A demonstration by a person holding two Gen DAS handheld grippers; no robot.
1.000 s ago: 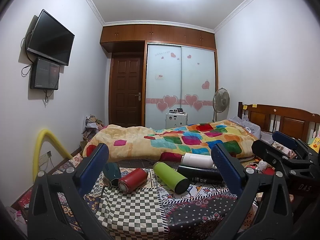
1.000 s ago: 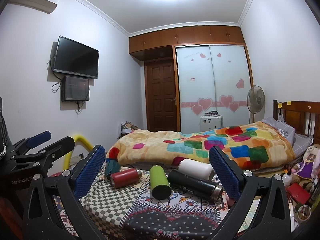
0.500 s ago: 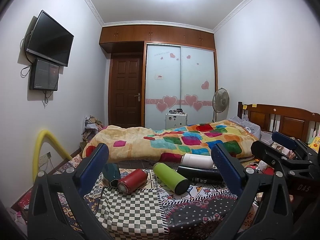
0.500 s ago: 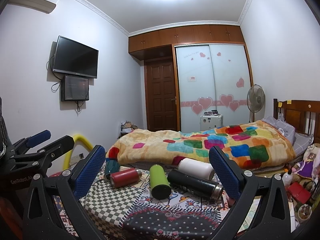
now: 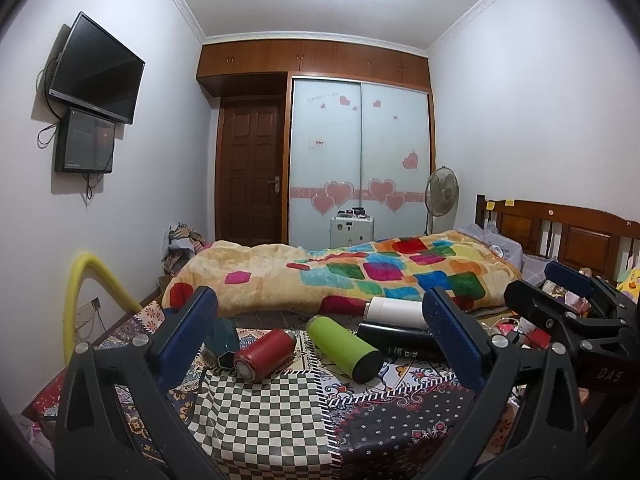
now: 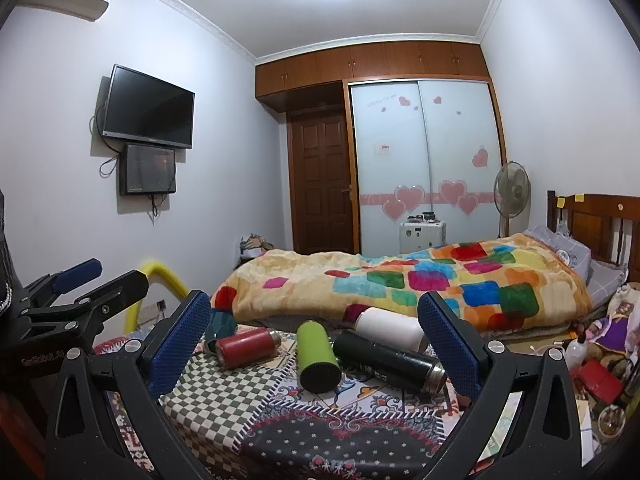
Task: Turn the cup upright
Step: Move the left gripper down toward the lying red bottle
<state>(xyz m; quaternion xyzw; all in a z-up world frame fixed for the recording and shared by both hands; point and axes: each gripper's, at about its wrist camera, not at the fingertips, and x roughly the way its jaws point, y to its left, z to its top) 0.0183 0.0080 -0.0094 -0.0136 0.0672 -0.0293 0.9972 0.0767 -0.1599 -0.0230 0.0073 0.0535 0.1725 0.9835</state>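
Note:
Several flasks lie on their sides on a patterned tablecloth (image 5: 260,412): a red one (image 5: 266,354) (image 6: 248,346), a green one (image 5: 344,348) (image 6: 318,356), a black one (image 5: 396,340) (image 6: 388,358), a white one (image 5: 394,310) (image 6: 390,324) and a dark teal one (image 5: 224,338) (image 6: 220,322). My left gripper (image 5: 320,340) is open and empty, held short of the flasks. My right gripper (image 6: 316,344) is open and empty too, also short of them. Each gripper shows at the edge of the other's view.
A bed with a colourful blanket (image 5: 360,272) lies behind the table. A yellow padded bar (image 5: 88,280) stands at the left. Clutter and a red box (image 6: 596,376) sit to the right of the table. A door and wardrobe are at the far wall.

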